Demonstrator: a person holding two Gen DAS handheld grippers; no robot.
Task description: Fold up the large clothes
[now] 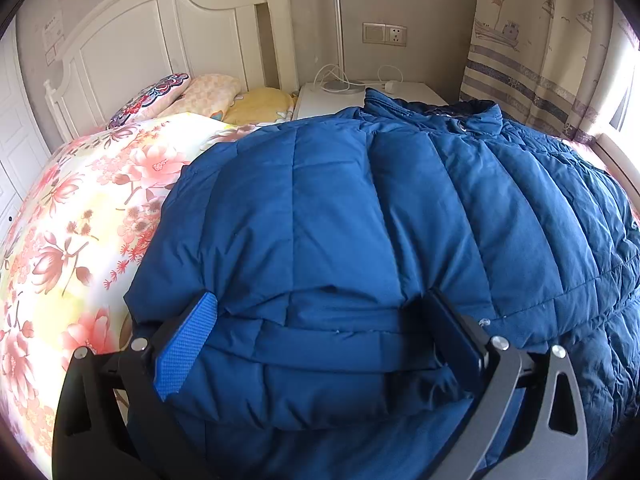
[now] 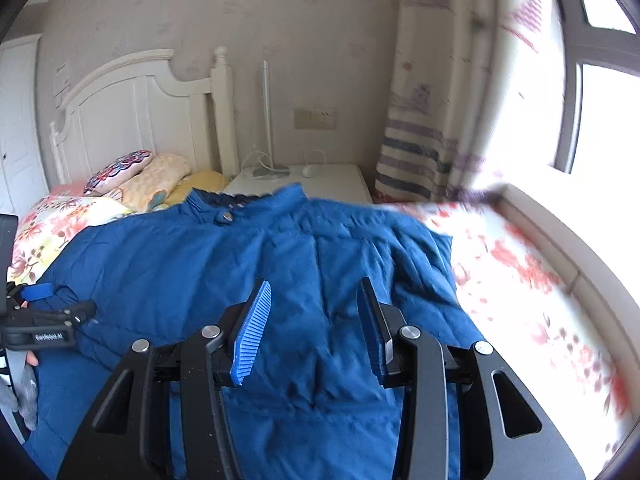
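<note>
Blue quilted down jacket [image 1: 400, 208] spread across floral bed cover [image 1: 80, 220], collar [image 2: 244, 204] toward white headboard [image 1: 152, 40] and nightstand [image 2: 320, 180]. Left gripper [image 1: 320, 332] low on jacket's near end, fingers [image 1: 188, 344] set wide apart, a thick padded fold bulging between and against both pads: grasping that bunched hem section. Same gripper seen at left edge of right wrist view [image 2: 52, 312], resting on jacket's side with a fingertip of a hand behind it. Right gripper [image 2: 316, 320] above jacket's right half, fingers [image 2: 252, 332] partly parted, ribbed blue pads bare, nothing pinched between them; cannot tell whether tips graze fabric below. Striped curtain [image 2: 416, 160] and bright window [image 2: 600, 140] at right, pillows [image 1: 200, 96] by headboard.
</note>
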